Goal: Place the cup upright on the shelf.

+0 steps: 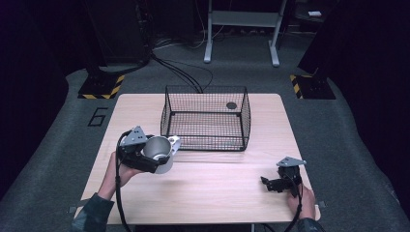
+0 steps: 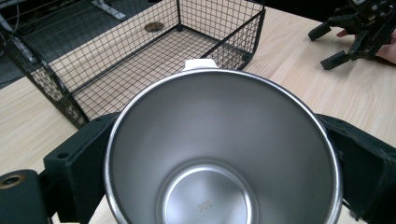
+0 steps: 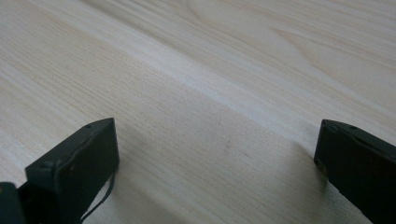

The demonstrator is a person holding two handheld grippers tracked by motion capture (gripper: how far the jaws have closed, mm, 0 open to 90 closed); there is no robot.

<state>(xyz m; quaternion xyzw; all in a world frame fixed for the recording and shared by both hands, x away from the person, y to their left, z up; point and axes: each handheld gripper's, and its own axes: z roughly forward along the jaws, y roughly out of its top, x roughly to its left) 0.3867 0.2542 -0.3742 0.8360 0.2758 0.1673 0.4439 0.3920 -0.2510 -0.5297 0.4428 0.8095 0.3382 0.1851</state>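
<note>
A shiny steel cup with a white tab on its rim is held above the wooden table, just off the front left corner of a black wire basket. My left gripper is shut on it. In the left gripper view the cup is empty, its mouth faces the camera, and a black jaw presses on each side. My right gripper rests low at the table's front right, open, its jaws wide apart over bare wood.
The basket stands open-topped at the table's middle back, with a dark round spot showing at its floor. Beyond the table are a grey floor, cables and a metal stand.
</note>
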